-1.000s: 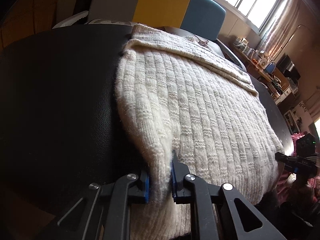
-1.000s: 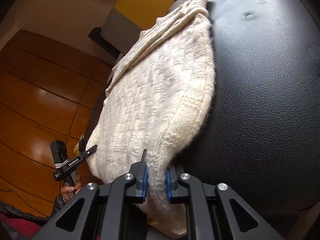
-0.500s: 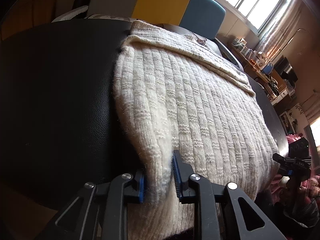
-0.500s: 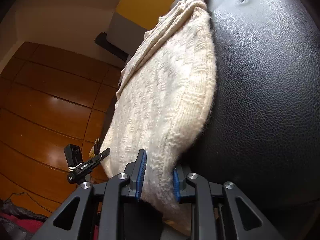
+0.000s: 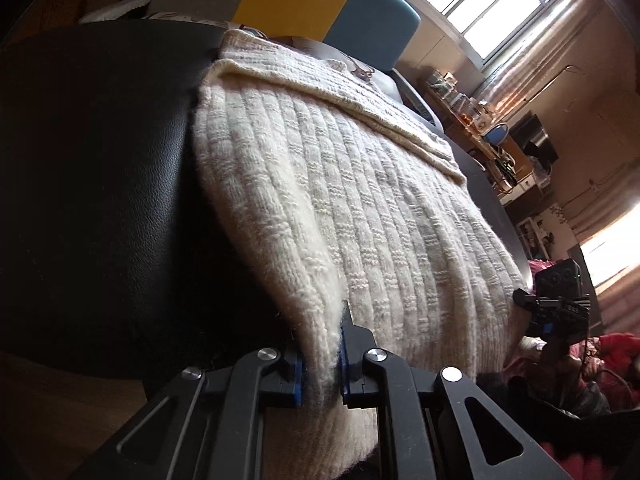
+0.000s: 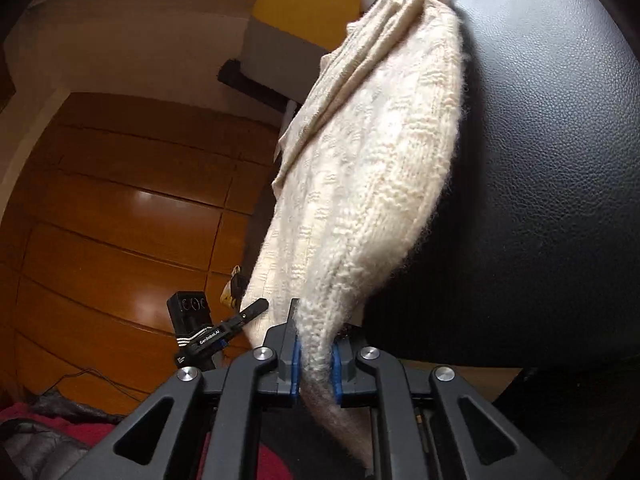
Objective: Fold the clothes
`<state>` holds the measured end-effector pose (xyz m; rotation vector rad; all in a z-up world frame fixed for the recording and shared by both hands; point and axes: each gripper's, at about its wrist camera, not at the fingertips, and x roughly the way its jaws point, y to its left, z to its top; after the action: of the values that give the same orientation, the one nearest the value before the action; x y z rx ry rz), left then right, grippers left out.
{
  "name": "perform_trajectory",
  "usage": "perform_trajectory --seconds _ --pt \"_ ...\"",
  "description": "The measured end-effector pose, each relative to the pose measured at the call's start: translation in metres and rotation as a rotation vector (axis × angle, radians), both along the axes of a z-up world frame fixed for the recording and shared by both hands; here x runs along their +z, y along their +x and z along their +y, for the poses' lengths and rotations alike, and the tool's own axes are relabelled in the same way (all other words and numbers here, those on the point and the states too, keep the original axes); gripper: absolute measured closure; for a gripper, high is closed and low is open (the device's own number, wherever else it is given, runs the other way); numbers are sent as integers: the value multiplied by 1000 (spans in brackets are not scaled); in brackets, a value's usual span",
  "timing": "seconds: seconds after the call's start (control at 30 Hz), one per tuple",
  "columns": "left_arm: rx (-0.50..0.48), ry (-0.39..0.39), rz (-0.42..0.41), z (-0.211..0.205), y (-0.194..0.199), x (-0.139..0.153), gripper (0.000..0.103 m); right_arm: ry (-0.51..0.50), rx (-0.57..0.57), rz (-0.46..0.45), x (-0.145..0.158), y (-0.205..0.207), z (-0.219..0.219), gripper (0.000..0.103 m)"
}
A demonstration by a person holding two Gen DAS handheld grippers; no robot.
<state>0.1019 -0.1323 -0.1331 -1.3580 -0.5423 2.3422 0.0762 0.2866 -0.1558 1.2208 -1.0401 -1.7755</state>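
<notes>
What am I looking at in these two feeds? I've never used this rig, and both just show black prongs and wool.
Each feed comes from a camera on a hand-held two-finger gripper, looking along its fingers. In the left view the left gripper is shut on the near edge of a cream knitted sweater lying on a black padded surface. In the right view the right gripper pinches another part of the near edge. Each camera also catches the other gripper at the side.
</notes>
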Motion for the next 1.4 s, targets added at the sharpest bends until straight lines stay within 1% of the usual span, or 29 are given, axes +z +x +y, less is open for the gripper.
perform_trajectory --seconds 0.1,0.17,0.3,0.4,0.53,0.6,0.67,0.73,0.8,0.83,0.87,0.9,0.93,1.0,1.07,1.13,1.17,1.2,1.23,1.27,1.3,1.33,1.37,1.4 --pt "-16 88 -1 -8 5 7 91 23 9 -26 -2 3 4 93" --pt "-19 160 7 -17 5 16 91 4 -7 -28 1 6 12 93" --pt "-33 268 49 -27 -12 42 90 -59 -32 12 20 -2 24 93" --pt "-50 329 78 -28 -30 60 90 -85 -35 46 36 -24 24 93" --pt "-69 401 114 -28 -65 81 90 -118 -42 86 57 -66 20 93" --pt "-61 441 138 -30 -92 92 90 -133 -57 112 67 -94 24 93" --pt "-51 479 155 -32 -128 103 90 -125 -86 145 78 -131 31 93" --pt "-20 494 147 -34 -172 106 90 -102 -138 148 84 -174 33 93" --pt "28 479 132 -35 -218 102 90 -52 -202 116 79 -217 35 91" --pt "70 462 105 -36 -239 94 90 -36 -226 81 72 -237 36 90" --pt "104 456 56 -36 -261 81 90 -8 -246 39 62 -252 38 90" --pt "134 441 12 -37 -280 67 90 46 -268 4 52 -264 39 88" --pt "168 415 -25 -37 -292 53 90 74 -278 -36 41 -274 41 88" --pt "199 408 -93 -39 -305 28 90 77 -290 -98 19 -283 44 87" --pt "226 409 -154 -42 -317 6 90 65 -294 -114 8 -286 47 89" --pt "231 480 -165 -49 -315 1 88 13 -298 -123 3 -286 53 88" --pt "232 518 -173 -52 -314 -2 86 -7 -295 -126 2 -286 56 87" --pt "226 563 -187 -55 -312 -3 82 -20 -288 -128 3 -287 58 84" --pt "221 597 -199 -58 -311 -3 73 -36 -282 -130 5 -287 60 79" --pt "228 610 -200 -62 -310 -1 69 -56 -276 -132 8 -287 62 78" --pt "238 622 -189 -67 -307 3 64 -80 -275 -129 12 -286 64 73" --pt "249 639 -171 -74 -304 8 55 -104 -275 -117 17 -285 66 65" --pt "271 649 -145 -83 -299 11 48 -118 -269 -102 24 -282 67 61" --pt "293 658 -120 -93 -294 15 42 -120 -260 -87 31 -279 68 53"
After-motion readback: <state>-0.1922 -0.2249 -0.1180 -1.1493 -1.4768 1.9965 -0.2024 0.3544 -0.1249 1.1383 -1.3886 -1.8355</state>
